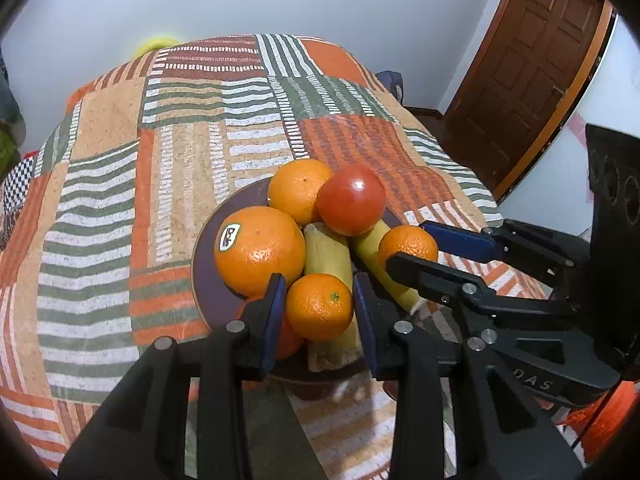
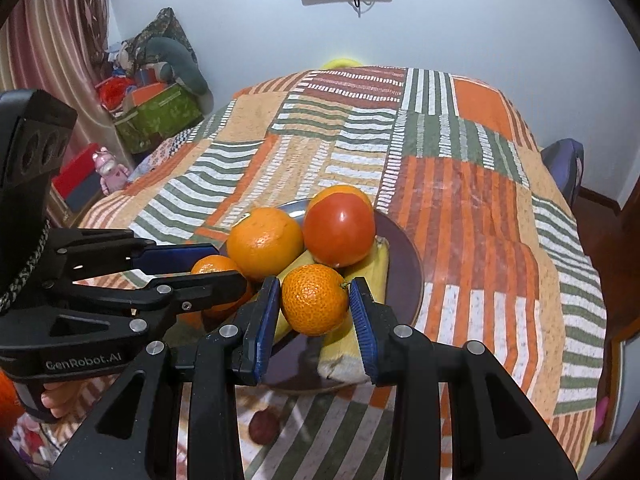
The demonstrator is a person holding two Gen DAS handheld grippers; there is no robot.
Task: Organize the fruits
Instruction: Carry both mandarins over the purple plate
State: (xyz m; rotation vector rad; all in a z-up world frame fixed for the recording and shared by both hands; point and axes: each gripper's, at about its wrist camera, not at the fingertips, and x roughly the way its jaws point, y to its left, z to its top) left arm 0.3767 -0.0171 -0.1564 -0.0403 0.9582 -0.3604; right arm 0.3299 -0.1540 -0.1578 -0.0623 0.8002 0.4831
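Note:
A dark round plate [image 1: 204, 272] [image 2: 404, 264] on the patchwork tablecloth holds a pile of fruit: two large oranges [image 1: 260, 250] [image 1: 298, 190], a red tomato [image 1: 351, 200] [image 2: 339, 229] and two bananas [image 1: 328, 256]. My left gripper [image 1: 319, 306] is shut on a small mandarin [image 1: 319, 306] at the plate's near side. My right gripper [image 2: 314, 300] is shut on another small mandarin [image 2: 314, 300] over the bananas [image 2: 368, 268]. That right gripper also shows in the left wrist view [image 1: 412, 246], and the left gripper in the right wrist view [image 2: 212, 266].
The tablecloth [image 1: 180, 152] covers the whole table, which drops off at its edges. A brown door [image 1: 532, 64] stands at the right. Boxes and toys [image 2: 156, 108] are piled by the curtain at the left. A dark blue chair back [image 2: 564, 164] stands at the table's right side.

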